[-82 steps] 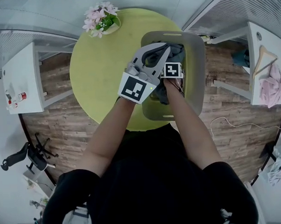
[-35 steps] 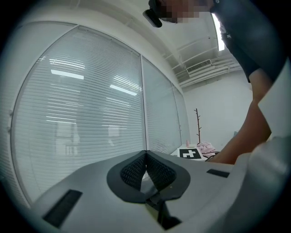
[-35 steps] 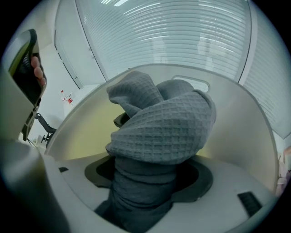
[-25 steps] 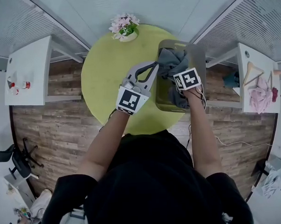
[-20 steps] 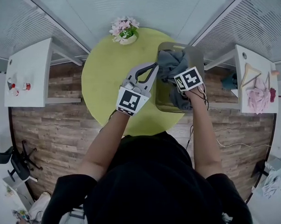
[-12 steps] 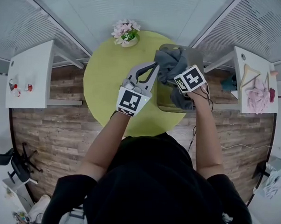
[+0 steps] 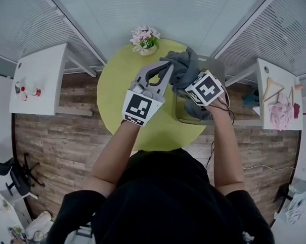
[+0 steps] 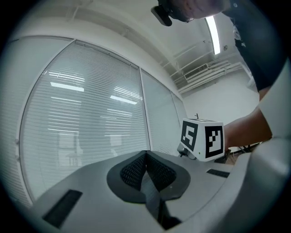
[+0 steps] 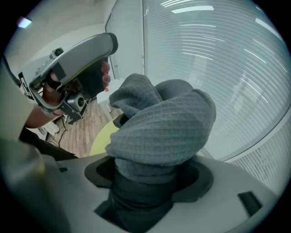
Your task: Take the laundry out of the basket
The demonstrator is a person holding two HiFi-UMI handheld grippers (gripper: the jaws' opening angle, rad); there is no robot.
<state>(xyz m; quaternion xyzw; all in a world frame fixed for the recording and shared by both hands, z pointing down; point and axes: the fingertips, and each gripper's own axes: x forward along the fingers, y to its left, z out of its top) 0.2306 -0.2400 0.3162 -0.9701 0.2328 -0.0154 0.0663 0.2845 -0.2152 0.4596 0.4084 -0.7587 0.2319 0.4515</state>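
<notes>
My right gripper (image 7: pixel 189 82) is shut on a bundle of grey waffle-knit laundry (image 7: pixel 182 67) and holds it up above the grey basket (image 7: pixel 218 65) at the round table's right edge. In the right gripper view the cloth (image 9: pixel 163 129) bulges out from between the pads of this gripper (image 9: pixel 152 186) and hides them. Darker fabric (image 7: pixel 195 109) hangs below the cube toward the basket. My left gripper (image 7: pixel 167 68) is raised just left of the cloth, its pads (image 8: pixel 136 169) pressed together with nothing between them. The basket's inside is mostly hidden.
The round yellow-green table (image 7: pixel 121 95) carries a pot of pink flowers (image 7: pixel 147 41) at its far edge. A white side table (image 7: pixel 39 78) with small bottles stands to the left. A white table (image 7: pixel 278 96) with a hanger and pink clothes stands to the right.
My right gripper has lifted the grey laundry higher and leftward out of the basket. My left gripper rose a little beside it.
</notes>
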